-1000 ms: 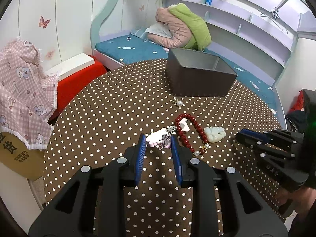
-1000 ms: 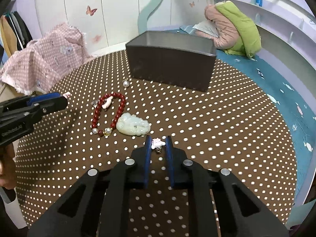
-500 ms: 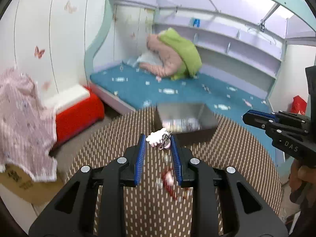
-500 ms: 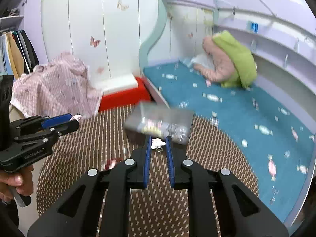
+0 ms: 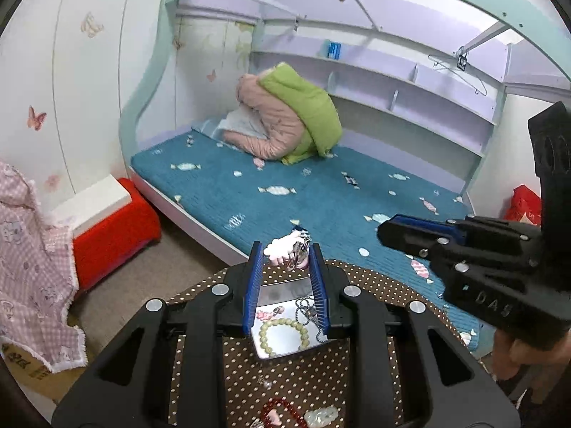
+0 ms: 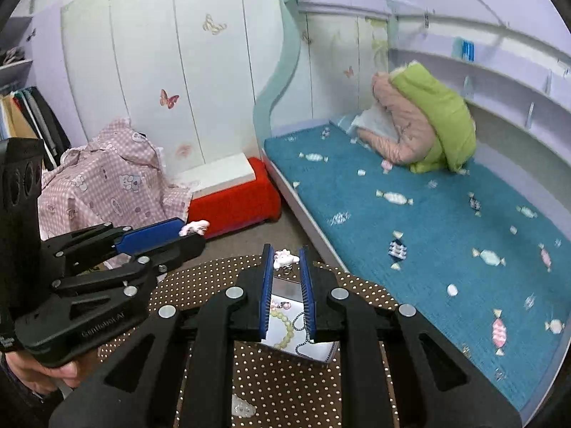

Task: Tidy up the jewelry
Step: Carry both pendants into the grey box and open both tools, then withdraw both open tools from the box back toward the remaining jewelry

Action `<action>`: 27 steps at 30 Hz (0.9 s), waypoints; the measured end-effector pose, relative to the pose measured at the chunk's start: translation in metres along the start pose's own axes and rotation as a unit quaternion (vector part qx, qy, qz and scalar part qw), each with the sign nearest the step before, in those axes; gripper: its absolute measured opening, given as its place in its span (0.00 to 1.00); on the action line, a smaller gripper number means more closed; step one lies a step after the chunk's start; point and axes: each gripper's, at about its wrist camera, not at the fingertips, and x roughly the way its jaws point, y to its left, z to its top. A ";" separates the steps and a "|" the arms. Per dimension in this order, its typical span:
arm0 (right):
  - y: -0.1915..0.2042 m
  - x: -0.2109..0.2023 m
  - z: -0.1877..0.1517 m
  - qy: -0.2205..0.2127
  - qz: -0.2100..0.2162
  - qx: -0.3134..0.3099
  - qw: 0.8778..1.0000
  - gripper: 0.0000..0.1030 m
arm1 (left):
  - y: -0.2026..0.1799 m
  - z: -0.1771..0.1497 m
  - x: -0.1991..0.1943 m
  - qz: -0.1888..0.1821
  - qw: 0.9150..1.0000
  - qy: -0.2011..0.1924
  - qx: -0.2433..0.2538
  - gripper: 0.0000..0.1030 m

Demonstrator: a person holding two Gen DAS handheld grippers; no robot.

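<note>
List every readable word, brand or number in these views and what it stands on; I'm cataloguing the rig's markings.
"DAS": side of the right gripper, seen from the left wrist.
"GenRobot.AI": side of the left gripper, seen from the right wrist; faint, so my reading is tentative.
Dark print on the cardboard box: cut off, unreadable.
Blue packet on the shelf: too small to read.

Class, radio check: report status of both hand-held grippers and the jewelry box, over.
Left hand-held gripper shut on pink charm. Right hand-held gripper shut on white charm. Both above open jewelry box; green bead bracelet inside. Nothing in the way.
</note>
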 end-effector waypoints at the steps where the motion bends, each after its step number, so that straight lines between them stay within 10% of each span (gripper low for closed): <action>1: -0.001 0.004 0.000 0.006 0.000 0.004 1.000 0.13 | 0.000 0.001 0.006 -0.001 1.000 0.005 -0.002 0.25; 18: -0.022 0.055 -0.014 0.074 0.005 0.046 0.996 0.15 | 0.019 -0.018 0.065 0.002 0.997 0.075 -0.023 0.27; 20: -0.025 0.054 -0.014 0.074 0.007 0.052 0.996 0.17 | 0.021 -0.019 0.064 0.006 0.997 0.076 -0.025 0.45; 23: -0.028 0.052 -0.015 0.069 0.008 0.062 0.996 0.32 | 0.024 -0.019 0.057 0.019 0.997 0.064 -0.029 0.72; 27: -0.037 0.040 -0.017 0.044 -0.010 0.085 0.995 0.83 | 0.030 -0.020 0.043 0.036 0.998 0.045 -0.038 0.90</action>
